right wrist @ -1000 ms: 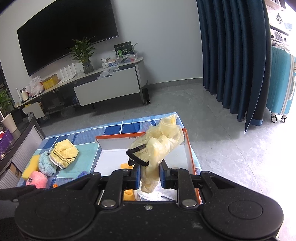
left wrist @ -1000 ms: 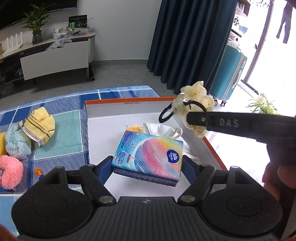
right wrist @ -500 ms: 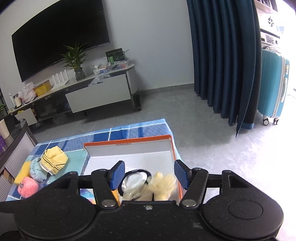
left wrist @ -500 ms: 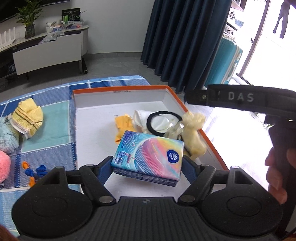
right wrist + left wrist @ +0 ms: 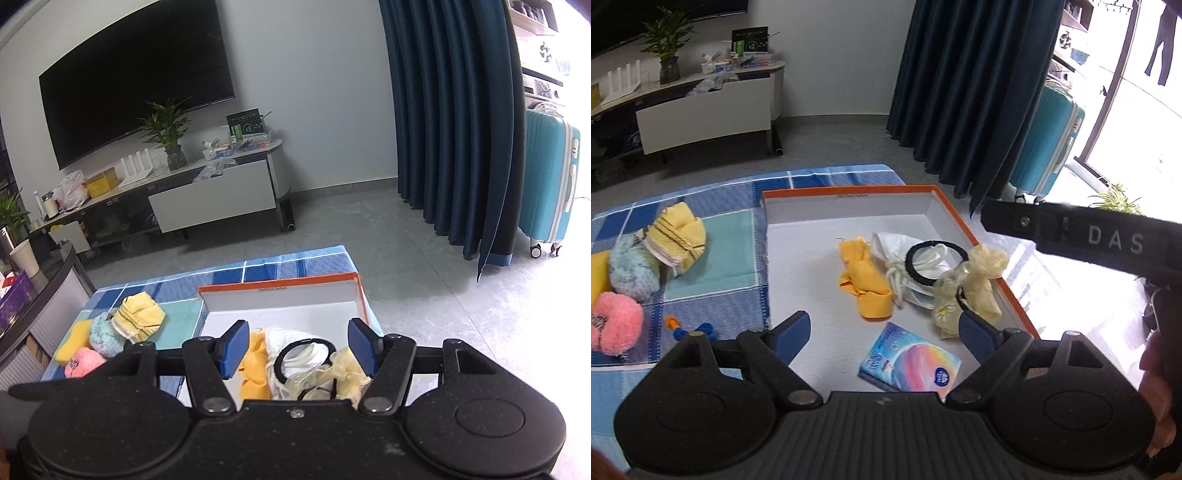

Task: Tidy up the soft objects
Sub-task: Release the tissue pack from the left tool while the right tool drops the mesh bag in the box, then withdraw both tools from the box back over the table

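Left wrist view: the orange-rimmed box [image 5: 1008, 284] holds a yellow cloth [image 5: 864, 284], a white pouch [image 5: 905, 266], a pale scrunchie [image 5: 975, 288] and, nearest the camera, the tissue pack [image 5: 912, 365], lying flat with its long axis slanting right. The left gripper [image 5: 882, 328] has just spread wide, empty above it. The right gripper [image 5: 295, 345] has just been opening, holding nothing, over the scrunchie.
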